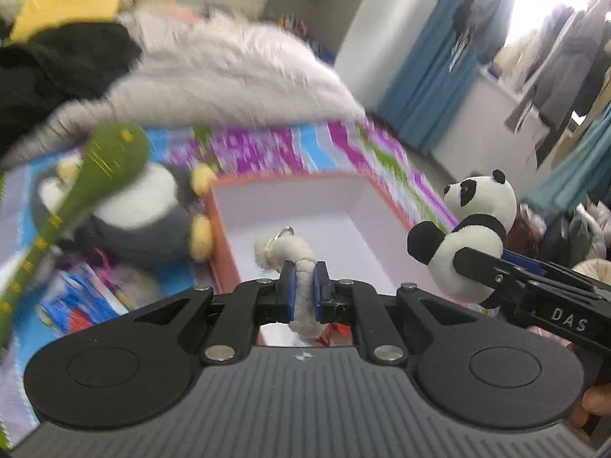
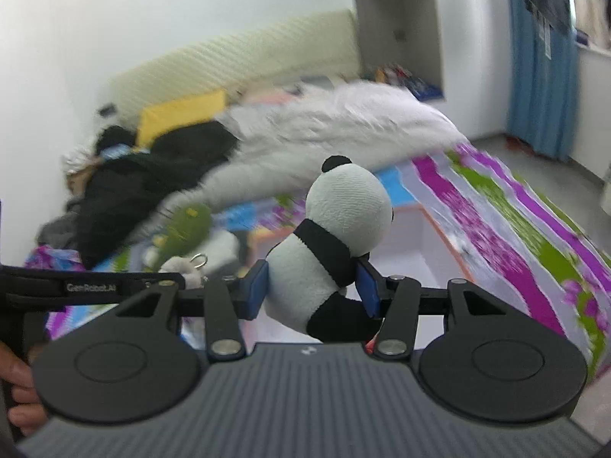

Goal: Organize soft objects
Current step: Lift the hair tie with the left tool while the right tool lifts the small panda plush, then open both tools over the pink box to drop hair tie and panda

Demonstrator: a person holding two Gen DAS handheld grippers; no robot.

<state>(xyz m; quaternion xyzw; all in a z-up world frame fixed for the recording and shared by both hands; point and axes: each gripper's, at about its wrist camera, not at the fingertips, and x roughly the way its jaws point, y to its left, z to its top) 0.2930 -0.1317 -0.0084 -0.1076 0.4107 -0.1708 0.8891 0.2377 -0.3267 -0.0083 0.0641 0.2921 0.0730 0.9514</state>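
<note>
Blue pads of the left gripper point(image 1: 304, 292) are clenched on a thin cream plush keychain point(image 1: 284, 253), whose curled end and metal ring stick out just ahead of the fingertips. Beyond those fingertips sits an orange box point(image 1: 225, 252) with a white inside, open on a patterned bedspread point(image 1: 385, 160). To the left of that claw lies a grey and white penguin plush point(image 1: 141, 221), touching the box's outer wall, with a green plush stick point(image 1: 103, 164) crossing in front of it. Further ahead are a white fluffy blanket point(image 1: 236, 72) and dark clothing point(image 1: 57, 65).

Off to the right of the left claw, the right gripper point(image 2: 311, 288) is grasping a panda plush point(image 2: 336, 236) around its belly, head upright above the pads, one black foot hanging below them. Past the panda, ahead and slightly right of this claw, the same box shows its white interior. Much of the background is blurred.
</note>
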